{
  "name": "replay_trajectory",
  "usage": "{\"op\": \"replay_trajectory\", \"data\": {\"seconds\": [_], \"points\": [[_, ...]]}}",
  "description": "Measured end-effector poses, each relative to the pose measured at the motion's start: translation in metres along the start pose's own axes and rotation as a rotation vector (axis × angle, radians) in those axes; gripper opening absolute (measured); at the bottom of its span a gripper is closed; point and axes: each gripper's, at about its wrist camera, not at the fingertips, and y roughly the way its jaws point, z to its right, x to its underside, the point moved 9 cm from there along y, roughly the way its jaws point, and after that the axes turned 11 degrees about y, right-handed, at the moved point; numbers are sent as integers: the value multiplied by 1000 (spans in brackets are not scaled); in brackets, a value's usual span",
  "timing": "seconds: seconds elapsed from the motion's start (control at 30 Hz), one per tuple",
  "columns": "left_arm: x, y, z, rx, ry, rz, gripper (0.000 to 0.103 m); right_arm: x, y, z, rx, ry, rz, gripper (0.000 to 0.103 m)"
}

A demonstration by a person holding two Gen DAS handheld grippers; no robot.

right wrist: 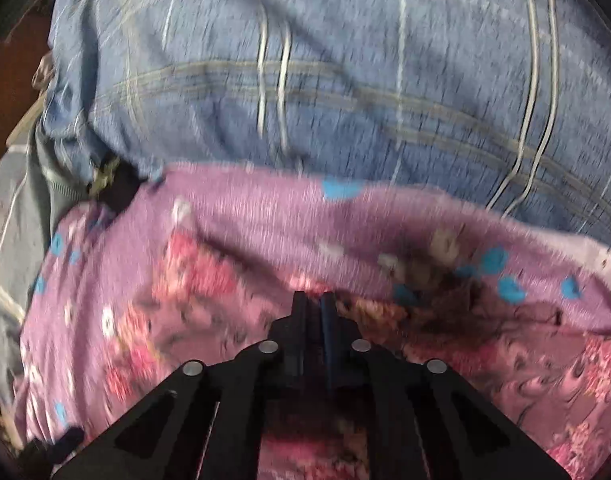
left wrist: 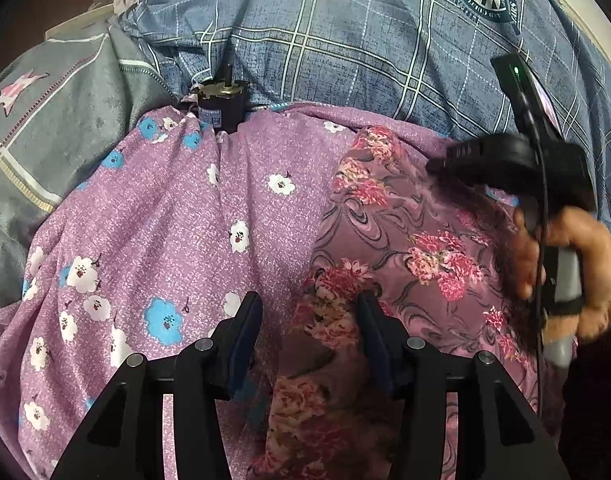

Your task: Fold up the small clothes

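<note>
At the upper left of the left wrist view a grey bedsheet point(left wrist: 61, 128) lies under a blue plaid cover point(left wrist: 345, 40). Below them spreads a purple cloth with white and blue flowers point(left wrist: 177, 220). At bottom centre the left gripper point(left wrist: 309, 312) has its jaws parted, pressing on nothing, over the edge of a pink-rose garment point(left wrist: 405, 232) lying centre-right. At far right a hand point(left wrist: 577, 272) holds the right gripper point(right wrist: 314, 300), its fingers clenched together, with nothing visibly caught.

Both wrist views look steeply down, close over the purple floral cloth point(left wrist: 233, 208) they share.
</note>
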Motion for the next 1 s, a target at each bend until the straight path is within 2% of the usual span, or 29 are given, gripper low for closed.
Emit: {"op": "replay_trajectory", "data": {"seconds": [0.1,0.2,0.23,0.3,0.33,0.37,0.43,0.63,0.67,0.7,0.73,0.8,0.83,0.87,0.9,0.93,1.0], "points": [[-4,-6,-9,-46,-10,31,46,-14,5,0,-26,55,4,4],[-7,-12,-21,-101,-30,56,43,-20,-5,11,-116,154,42,5],[-6,-12,-24,-104,-36,53,43,-21,-12,16,-164,198,61,12],[-2,-11,-29,-105,-62,35,43,-17,-25,29,-215,271,60,38],[1,-9,-33,-102,-78,22,43,-14,-35,36,-255,303,64,55],[1,-8,-34,-100,-85,13,43,-11,-47,40,-285,313,83,56],[2,-8,-37,-95,-94,4,43,0,-67,45,-284,285,108,56],[5,-16,-38,-85,-75,21,42,71,-115,60,-256,202,121,55],[8,-14,-36,-85,-55,13,39,86,-124,67,-242,202,125,54],[13,-8,-34,-87,-32,-10,28,99,-133,75,-237,207,129,54],[17,-5,-32,-90,-18,-27,21,115,-142,86,-234,219,130,53],[25,9,-30,-94,6,-72,19,144,-145,102,-209,250,105,53],[26,12,-31,-93,4,-71,19,163,-134,111,-170,271,46,51],[25,11,-32,-93,1,-68,19,172,-129,117,-149,283,20,39],[24,8,-33,-89,-8,-66,19,173,-132,120,-137,284,61,33],[24,0,-36,-81,-31,-56,19,173,-138,122,-128,284,68,30],[27,-14,-42,-79,-75,-39,19,171,-153,122,-150,310,67,33]]}}
